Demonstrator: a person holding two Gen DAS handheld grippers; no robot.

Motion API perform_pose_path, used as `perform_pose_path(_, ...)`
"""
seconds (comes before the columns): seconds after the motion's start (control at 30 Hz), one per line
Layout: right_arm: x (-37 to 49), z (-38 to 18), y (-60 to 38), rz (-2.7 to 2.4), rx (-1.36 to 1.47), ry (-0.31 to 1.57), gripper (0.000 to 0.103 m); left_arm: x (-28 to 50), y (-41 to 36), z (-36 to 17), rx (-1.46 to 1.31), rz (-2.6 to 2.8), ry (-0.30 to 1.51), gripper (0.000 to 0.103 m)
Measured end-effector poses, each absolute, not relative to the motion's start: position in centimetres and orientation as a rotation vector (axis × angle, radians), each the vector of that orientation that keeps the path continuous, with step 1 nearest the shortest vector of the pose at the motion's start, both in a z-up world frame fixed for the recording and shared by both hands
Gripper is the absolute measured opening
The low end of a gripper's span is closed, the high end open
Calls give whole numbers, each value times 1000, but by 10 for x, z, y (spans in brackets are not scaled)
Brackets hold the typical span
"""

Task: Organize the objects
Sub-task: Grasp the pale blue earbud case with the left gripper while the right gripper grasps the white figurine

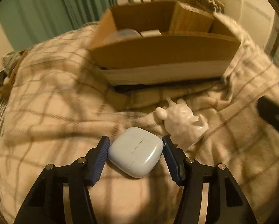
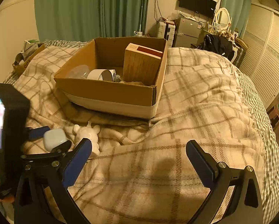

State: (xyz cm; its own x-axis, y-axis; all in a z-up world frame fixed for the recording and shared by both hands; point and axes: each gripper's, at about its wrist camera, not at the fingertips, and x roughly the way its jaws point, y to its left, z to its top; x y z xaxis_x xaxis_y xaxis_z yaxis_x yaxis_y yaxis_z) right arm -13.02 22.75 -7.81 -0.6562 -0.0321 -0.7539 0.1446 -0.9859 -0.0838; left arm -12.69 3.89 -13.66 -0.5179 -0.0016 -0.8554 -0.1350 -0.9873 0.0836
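Earbud case (image 1: 136,152): pale blue, rounded, lid seam visible; lies on the blanket between the fingers of the left gripper (image 1: 136,156). Both blue pads touch or nearly touch its sides, so the fingers are closed around it; whether it is lifted cannot be told.

Figurine (image 1: 184,123): white, glossy, animal-shaped, lying on its side just beside the case, toward the box.

Right gripper (image 2: 138,156): fingers spread wide, nothing between them, over bare blanket, to the right of the left gripper.

Box (image 2: 109,91): open brown cardboard, pale band along its base, sitting on the blanket beyond the case and figurine. Contents: upright wooden-toned carton (image 2: 141,65) with red top panel at the right; white roll (image 2: 102,74); clear round lid (image 2: 78,71); small grey item, too small to identify.

Blanket (image 2: 195,100): cream with brown plaid lines, rumpled, fringed edge, spread over a striped bed cover (image 2: 259,112).

Room: green curtains (image 2: 90,9); wall-mounted dark screen (image 2: 196,2); small silver fridge (image 2: 188,31); oval mirror (image 2: 222,17); white slatted doors (image 2: 266,56) at the right. A second small box (image 2: 27,56) of oddments sits at the bed's far left.

Writing: none readable.
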Motion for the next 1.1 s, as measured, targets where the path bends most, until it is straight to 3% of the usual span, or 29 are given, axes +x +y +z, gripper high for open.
perform_pose_path(0.3,-135,-80,190,-2646,1281,327,101,-117,-11,-85,-1340,2776,49,59)
perform_pose_path(0.57,-168,-122,146,-2505,1428,416,99,-127,-41,-92,-1324,2818,-10,59)
perform_pose_path(0.63,-173,-134,140,-2466,1474,432,91,-127,-45,-97,-1338,2804,-35,59)
perform_pose_path(0.8,-174,-144,138,-2428,1513,427,81,-127,-46,-105,-1365,2784,-52,59)
perform_pose_path(0.87,-174,-146,138,-2410,1522,412,69,-126,-44,-105,-1360,2784,-50,59)
perform_pose_path(0.93,-172,-149,138,-2387,1531,407,50,-123,-43,-104,-1357,2789,-58,59)
perform_pose_path(1.1,-153,-135,146,-2393,1472,336,47,-114,-40,-97,-1347,2797,-98,59)
